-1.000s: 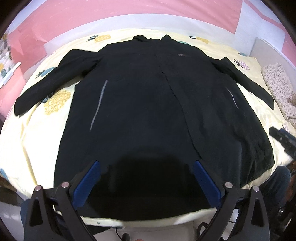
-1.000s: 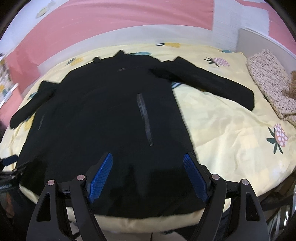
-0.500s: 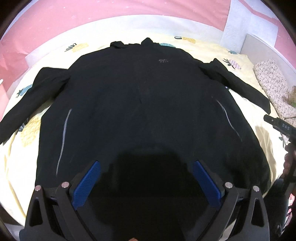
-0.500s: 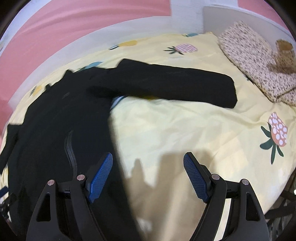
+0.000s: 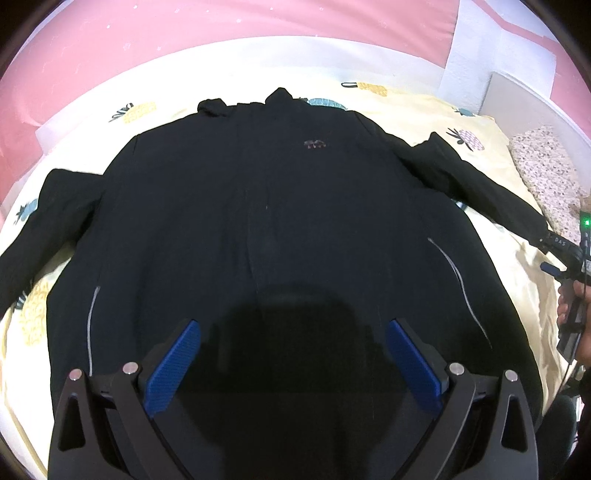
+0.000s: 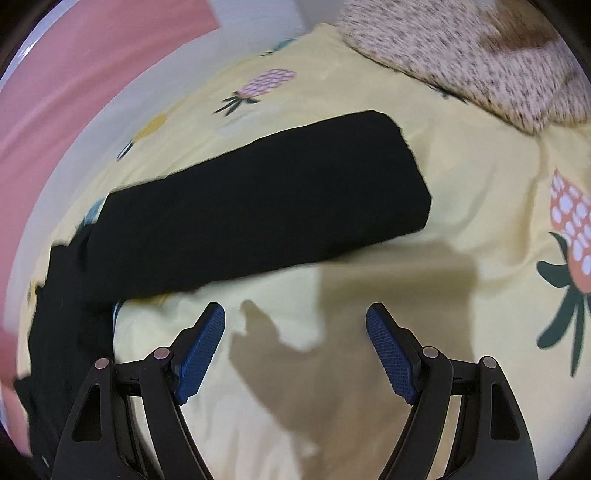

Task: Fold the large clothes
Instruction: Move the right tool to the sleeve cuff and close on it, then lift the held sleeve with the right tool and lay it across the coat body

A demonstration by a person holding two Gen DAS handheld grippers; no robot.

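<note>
A large black jacket (image 5: 266, 229) lies flat, front up, on a yellow pineapple-print bed sheet (image 6: 369, 280), both sleeves spread out. My left gripper (image 5: 291, 354) is open and empty above the jacket's lower middle. My right gripper (image 6: 295, 332) is open and empty over bare sheet, just short of the jacket's right sleeve (image 6: 258, 206), whose cuff end lies ahead and to the right. The right gripper also shows at the right edge of the left wrist view (image 5: 569, 254), by the sleeve's cuff.
A speckled beige pillow or blanket (image 6: 461, 55) lies at the bed's far right corner. A pink wall (image 5: 221, 33) runs behind the bed, with a white panel (image 5: 517, 99) at the right.
My right gripper has swung right, off the jacket body and toward the right sleeve. My left gripper has moved forward over the jacket's middle, so the hem has left view.
</note>
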